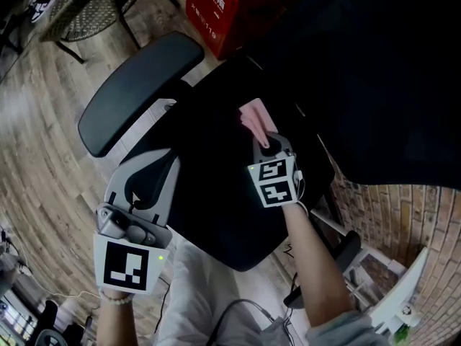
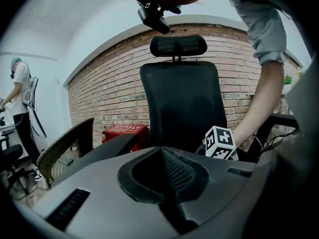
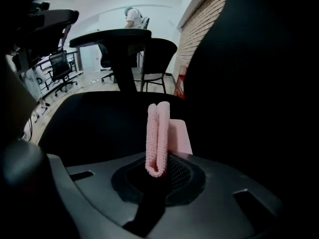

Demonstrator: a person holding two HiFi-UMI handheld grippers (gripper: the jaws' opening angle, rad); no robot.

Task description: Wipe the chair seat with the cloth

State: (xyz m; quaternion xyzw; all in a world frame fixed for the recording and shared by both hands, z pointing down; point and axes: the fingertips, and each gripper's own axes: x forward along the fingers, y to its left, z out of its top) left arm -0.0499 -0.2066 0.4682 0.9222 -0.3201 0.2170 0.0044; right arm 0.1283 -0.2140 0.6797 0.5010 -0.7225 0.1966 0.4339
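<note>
The black chair seat (image 1: 209, 186) fills the middle of the head view, with its dark backrest (image 1: 374, 71) to the right. My right gripper (image 1: 263, 143) is over the seat's middle, shut on a folded pink cloth (image 1: 253, 120). In the right gripper view the cloth (image 3: 158, 131) stands up between the jaws of that gripper (image 3: 158, 172), above the seat (image 3: 89, 123). My left gripper (image 1: 155, 171) is at the seat's left edge, shut with nothing in it. Its own view shows the left gripper (image 2: 167, 172) facing the backrest (image 2: 182, 103) and the right gripper's marker cube (image 2: 220, 143).
A black armrest (image 1: 137, 92) juts out at the seat's upper left. A red box (image 1: 234, 6) and a mesh chair (image 1: 83, 6) stand on the wooden floor beyond. A brick wall (image 1: 389, 207) runs at the right. A person (image 2: 22, 103) stands far to the left.
</note>
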